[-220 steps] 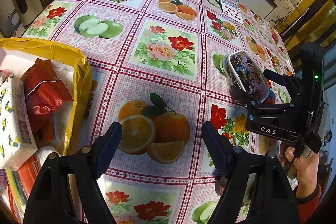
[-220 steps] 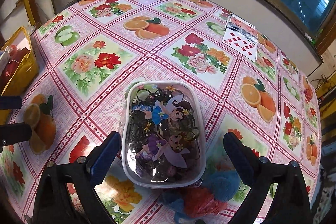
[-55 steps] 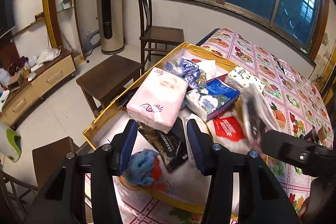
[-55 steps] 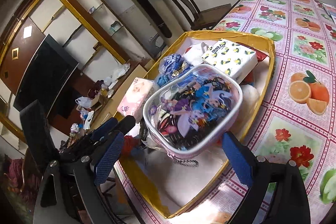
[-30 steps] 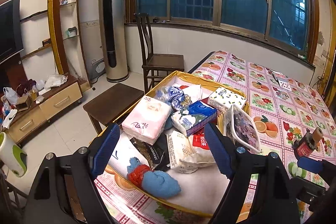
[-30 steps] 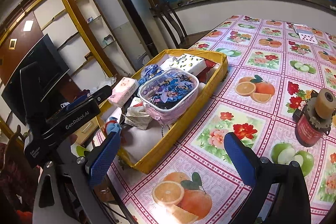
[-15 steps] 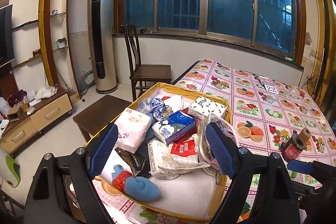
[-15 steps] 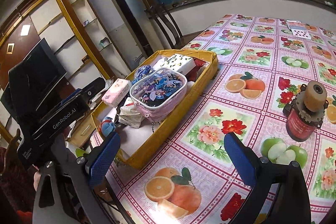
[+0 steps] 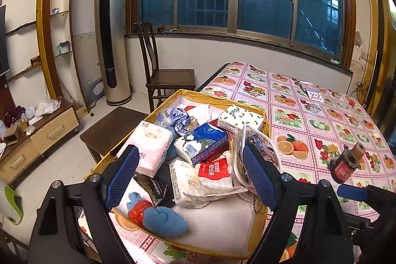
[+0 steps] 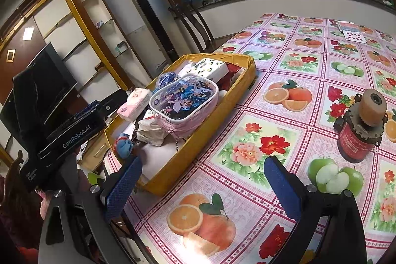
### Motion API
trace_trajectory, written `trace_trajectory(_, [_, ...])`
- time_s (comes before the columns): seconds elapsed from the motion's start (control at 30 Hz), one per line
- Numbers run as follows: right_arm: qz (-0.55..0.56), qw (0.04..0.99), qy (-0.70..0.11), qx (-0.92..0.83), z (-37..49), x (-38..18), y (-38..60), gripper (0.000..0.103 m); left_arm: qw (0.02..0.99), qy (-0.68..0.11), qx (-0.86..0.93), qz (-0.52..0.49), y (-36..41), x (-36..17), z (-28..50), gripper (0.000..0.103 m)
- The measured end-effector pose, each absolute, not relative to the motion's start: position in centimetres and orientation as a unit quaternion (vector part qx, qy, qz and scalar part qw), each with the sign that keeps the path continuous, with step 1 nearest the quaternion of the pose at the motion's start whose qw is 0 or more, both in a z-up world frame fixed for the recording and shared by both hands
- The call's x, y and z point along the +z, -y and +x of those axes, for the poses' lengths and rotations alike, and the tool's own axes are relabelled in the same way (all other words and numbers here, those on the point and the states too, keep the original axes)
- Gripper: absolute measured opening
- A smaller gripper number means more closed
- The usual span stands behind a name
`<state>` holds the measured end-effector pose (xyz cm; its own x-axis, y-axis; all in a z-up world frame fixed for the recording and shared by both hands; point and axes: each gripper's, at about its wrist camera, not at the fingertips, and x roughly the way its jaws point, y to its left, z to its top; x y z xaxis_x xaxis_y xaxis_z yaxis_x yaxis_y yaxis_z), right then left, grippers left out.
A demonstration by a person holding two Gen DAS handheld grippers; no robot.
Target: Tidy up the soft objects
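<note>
Yellow cardboard tray [image 10: 215,137], ahead of both tools, is seen holding the clear pink-trimmed pouch [image 10: 184,100] atop tissue packs. Left tool [image 9: 191,176] and right tool [image 10: 203,186] are spread wide, empty. Stowing is judged complete; no further soft item is seen on the bench [image 10: 284,81].

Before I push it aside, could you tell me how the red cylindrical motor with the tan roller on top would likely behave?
The red cylindrical motor with the tan roller looks metal, so probably stiff and heavy. Standing upright and tall, it may tip, then roll across the glossy tablecloth.
</note>
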<state>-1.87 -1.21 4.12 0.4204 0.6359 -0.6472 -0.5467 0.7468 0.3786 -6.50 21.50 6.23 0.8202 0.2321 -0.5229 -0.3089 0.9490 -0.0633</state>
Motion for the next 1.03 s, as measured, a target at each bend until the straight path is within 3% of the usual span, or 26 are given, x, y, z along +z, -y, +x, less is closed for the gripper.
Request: trace_trajectory(1.03, [0.056, 0.843, -0.408, 0.346, -2.22, 4.05, 1.7, 0.1, 0.957, -0.255, 0.118, -0.075, -21.66, 6.52, -7.05, 0.086])
